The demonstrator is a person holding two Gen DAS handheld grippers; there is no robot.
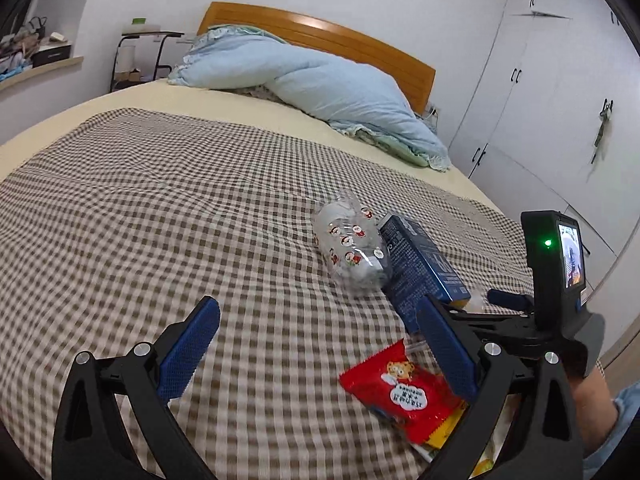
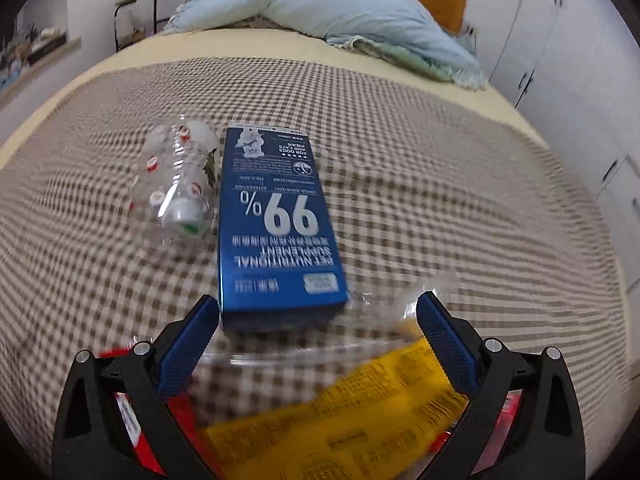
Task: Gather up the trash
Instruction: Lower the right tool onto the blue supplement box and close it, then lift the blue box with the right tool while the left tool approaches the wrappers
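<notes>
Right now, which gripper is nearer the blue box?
Right. The right gripper is open with the blue box just ahead of its fingertips. The left gripper, also open, sits off to the box's left.

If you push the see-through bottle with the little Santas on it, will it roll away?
Probably. The clear bottle lies on its side and looks round, so a sideways nudge could roll it. The blue box sits right beside it and would likely stop it that way. It looks empty and thin, so it is probably light and may crumple if squeezed.
</notes>
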